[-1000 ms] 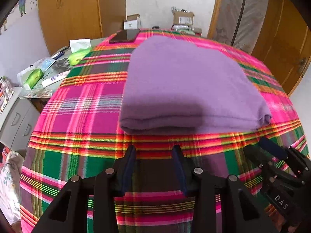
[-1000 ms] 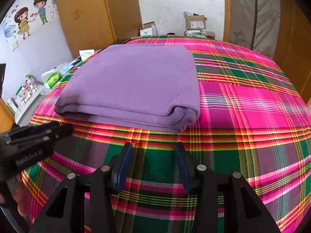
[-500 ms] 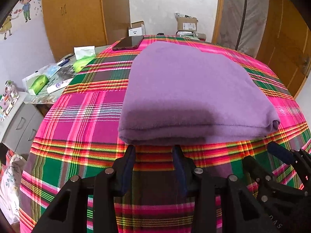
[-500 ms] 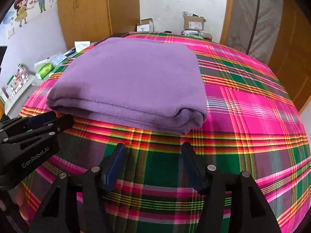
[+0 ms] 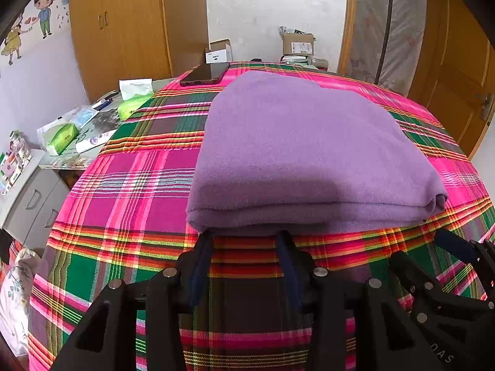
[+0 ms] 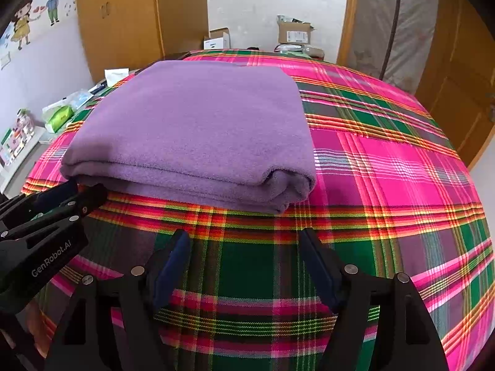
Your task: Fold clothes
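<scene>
We count one folded purple garment [image 5: 303, 148], lying in a neat rectangle of several layers on the plaid bedspread [image 5: 130, 191], its thick folded edge turned toward the near edge of the bed. We hold two tools. The left gripper [image 5: 244, 238] has its fingertips just at that near fold, toward the garment's left corner; its jaws are opening and nothing is pinched between them. The right gripper [image 6: 244, 238] sits above bare plaid just short of the garment's right near corner, its jaws spreading wide and still opening, with only the bedspread showing in the gap. Each tool also shows at the edge of the other's view.

One dark phone [image 5: 205, 74] lies at the far left corner of the bed, just beside the garment's far edge. Past the bed's far edge we count two cardboard boxes: a white one [image 5: 219, 52] and a brown one [image 5: 297, 43].

Along the bed's left side stands a low grey cabinet [image 5: 31, 198] with drawer handles, its top crowded with tissue packs [image 5: 62, 137], a pen and small packets. The bedspread is checked in pink, green and purple with yellow and orange stripes. Behind stand a wooden wardrobe [image 5: 123, 21], a pale wall, a cartoon wall sticker [image 5: 43, 12] of two figures at left, and a wooden door [image 5: 464, 71] at right.
</scene>
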`<state>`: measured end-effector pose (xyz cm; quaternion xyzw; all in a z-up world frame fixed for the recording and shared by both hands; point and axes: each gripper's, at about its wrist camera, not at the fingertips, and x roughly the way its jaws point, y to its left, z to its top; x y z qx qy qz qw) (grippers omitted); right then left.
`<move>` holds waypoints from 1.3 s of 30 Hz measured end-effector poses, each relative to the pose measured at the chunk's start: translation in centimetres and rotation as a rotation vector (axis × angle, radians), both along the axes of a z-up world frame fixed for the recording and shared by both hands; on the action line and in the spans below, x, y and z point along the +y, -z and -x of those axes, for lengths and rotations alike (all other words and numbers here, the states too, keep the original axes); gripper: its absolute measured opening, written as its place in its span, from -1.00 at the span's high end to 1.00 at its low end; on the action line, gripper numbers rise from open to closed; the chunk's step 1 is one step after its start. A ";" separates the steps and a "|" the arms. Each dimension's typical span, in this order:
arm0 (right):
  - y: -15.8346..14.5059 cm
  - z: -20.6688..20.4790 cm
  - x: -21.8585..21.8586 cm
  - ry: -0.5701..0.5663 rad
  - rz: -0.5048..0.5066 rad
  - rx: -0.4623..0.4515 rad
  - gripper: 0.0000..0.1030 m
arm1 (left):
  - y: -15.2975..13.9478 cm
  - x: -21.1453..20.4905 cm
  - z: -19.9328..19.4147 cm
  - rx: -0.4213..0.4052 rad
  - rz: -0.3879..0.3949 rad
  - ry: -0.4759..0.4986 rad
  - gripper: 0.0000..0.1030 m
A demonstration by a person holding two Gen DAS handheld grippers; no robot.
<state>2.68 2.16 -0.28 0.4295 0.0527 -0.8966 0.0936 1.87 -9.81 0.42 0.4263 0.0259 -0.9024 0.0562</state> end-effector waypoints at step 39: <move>0.0 -0.2 -0.5 0.019 -0.003 -0.003 -0.47 | 0.2 -0.7 0.0 -0.011 -0.014 -0.057 -0.29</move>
